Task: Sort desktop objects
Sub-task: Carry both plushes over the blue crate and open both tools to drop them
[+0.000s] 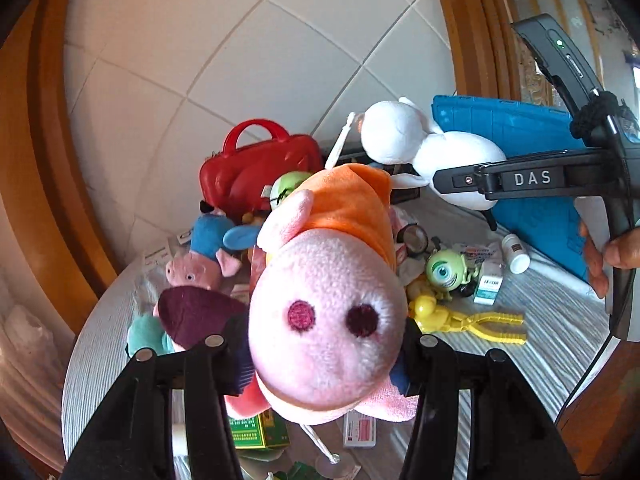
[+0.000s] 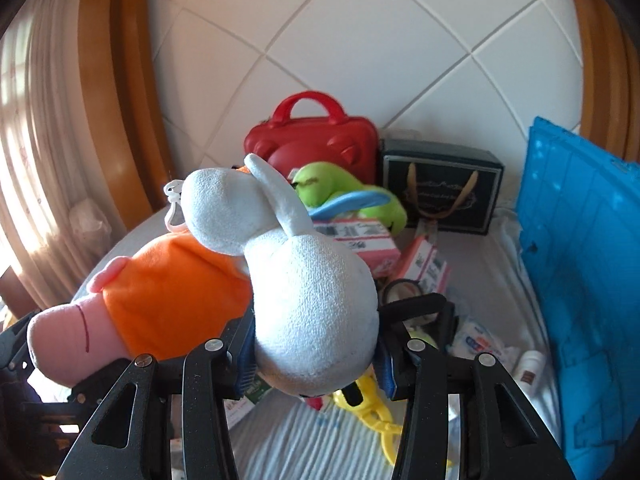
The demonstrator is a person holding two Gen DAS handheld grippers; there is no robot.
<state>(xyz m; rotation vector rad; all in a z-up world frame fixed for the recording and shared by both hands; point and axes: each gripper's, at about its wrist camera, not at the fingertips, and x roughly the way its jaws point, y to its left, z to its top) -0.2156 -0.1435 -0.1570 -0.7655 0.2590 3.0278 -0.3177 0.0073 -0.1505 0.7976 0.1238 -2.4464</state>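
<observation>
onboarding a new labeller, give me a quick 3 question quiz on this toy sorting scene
1. True or false: the left gripper holds the pink plush pig in an orange dress between its pads.
2. What does the right gripper hold? A) red plastic carry case B) white plush rabbit C) yellow plastic tongs
3. Fill in: the tall plastic crate standing at the right of the table is ____.

Key: 1 true; 2 B; 3 blue
</observation>
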